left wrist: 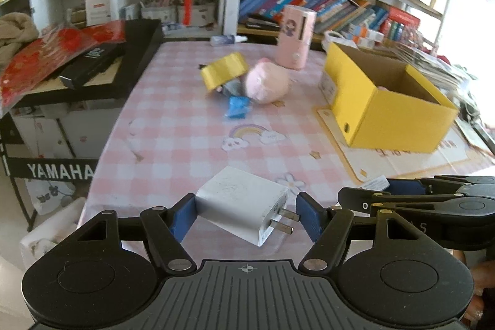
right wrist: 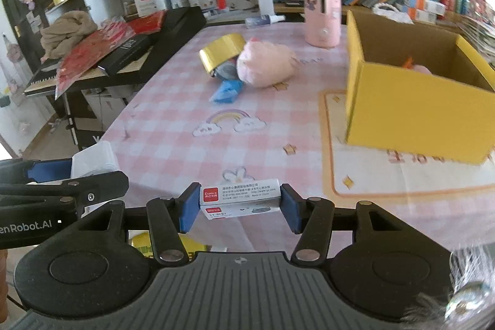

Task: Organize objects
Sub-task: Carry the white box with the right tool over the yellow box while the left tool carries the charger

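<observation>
1. The left gripper (left wrist: 246, 215) is carrying a white plug-in charger (left wrist: 243, 201) above the near edge of the table (left wrist: 173, 138). The left blue pad (left wrist: 182, 217) is pressing on the charger's side. The right pad (left wrist: 306, 215) is sitting just off the prong end, so I cannot tell whether it is touching the body. The charger is hanging tilted and clear of the cloth, so I am judging it gripped.

2. The right gripper (right wrist: 239, 204) is clenching a small white Comix box (right wrist: 239, 195) squarely, both blue pads flat against its short ends. A second, smaller label or box is showing just beneath it; whether it is attached I cannot tell.

3. Both loads are being held off the table, side by side, each gripper appearing at the edge of the other's view.

4. The yellow box (right wrist: 411, 110) is standing open on a mat at the table's right side, well apart from both grippers. Something pink and something orange are already lying inside.

5. A gold tape roll (left wrist: 224, 70), a pink plush toy (left wrist: 267, 85) and a blue packet (left wrist: 237, 107) are waiting mid-table; a pink cylinder (left wrist: 295, 36) is standing behind them.

6. Step in hand, as judged: the carry phase, with both items bound for the yellow box.

7. Next move is calling for bringing each gripper over the box's near wall, clearing its rim, then releasing one at a time so the two grippers are not crowding the opening.

8. Watch item: the charger's lopsided hold may be letting it swivel on the way.
</observation>
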`<state>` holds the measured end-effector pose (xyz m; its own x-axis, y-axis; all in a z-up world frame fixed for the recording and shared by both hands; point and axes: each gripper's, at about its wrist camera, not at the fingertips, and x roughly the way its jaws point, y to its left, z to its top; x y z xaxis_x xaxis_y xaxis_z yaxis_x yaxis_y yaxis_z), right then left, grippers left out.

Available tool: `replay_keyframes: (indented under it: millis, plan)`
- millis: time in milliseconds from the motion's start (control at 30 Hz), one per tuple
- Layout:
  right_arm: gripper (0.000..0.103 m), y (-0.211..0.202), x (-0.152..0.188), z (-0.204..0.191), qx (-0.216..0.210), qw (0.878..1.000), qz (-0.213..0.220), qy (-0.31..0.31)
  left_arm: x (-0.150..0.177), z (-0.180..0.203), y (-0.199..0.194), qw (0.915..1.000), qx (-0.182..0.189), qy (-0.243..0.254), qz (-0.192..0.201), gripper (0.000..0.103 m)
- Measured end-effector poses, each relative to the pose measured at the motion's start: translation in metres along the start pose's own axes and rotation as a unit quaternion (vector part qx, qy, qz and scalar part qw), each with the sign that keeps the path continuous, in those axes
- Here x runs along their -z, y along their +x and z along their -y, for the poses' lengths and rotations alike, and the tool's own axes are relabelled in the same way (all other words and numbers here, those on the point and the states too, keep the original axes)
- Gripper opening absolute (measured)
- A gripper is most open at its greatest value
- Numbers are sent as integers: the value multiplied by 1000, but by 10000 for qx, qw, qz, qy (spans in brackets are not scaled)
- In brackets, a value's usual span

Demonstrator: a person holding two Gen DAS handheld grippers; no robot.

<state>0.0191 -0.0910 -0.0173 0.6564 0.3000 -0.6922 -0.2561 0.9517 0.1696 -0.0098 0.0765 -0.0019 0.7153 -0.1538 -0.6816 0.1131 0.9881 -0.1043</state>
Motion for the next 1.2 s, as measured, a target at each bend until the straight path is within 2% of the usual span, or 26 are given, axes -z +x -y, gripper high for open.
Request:
replay_keyframes:
  millis: [333, 600, 867, 1200]
  plan:
    - [52, -35, 34, 30, 495, 9971, 103, 569, 12, 38, -3, 9973, 539, 488, -57, 70]
    - [52, -61, 51, 59, 939, 9897, 244, 1054, 11, 73, 2, 9908, 969, 936, -86, 70]
    - [52, -76, 63, 87, 1254, 9808, 310, 1464, 4, 104, 14, 9839, 1243, 1276, -137, 70]
    - [52, -79, 61, 124, 1480, 9723, 298, 1782, -9, 138, 34, 9775, 1446, 1527, -155, 70]
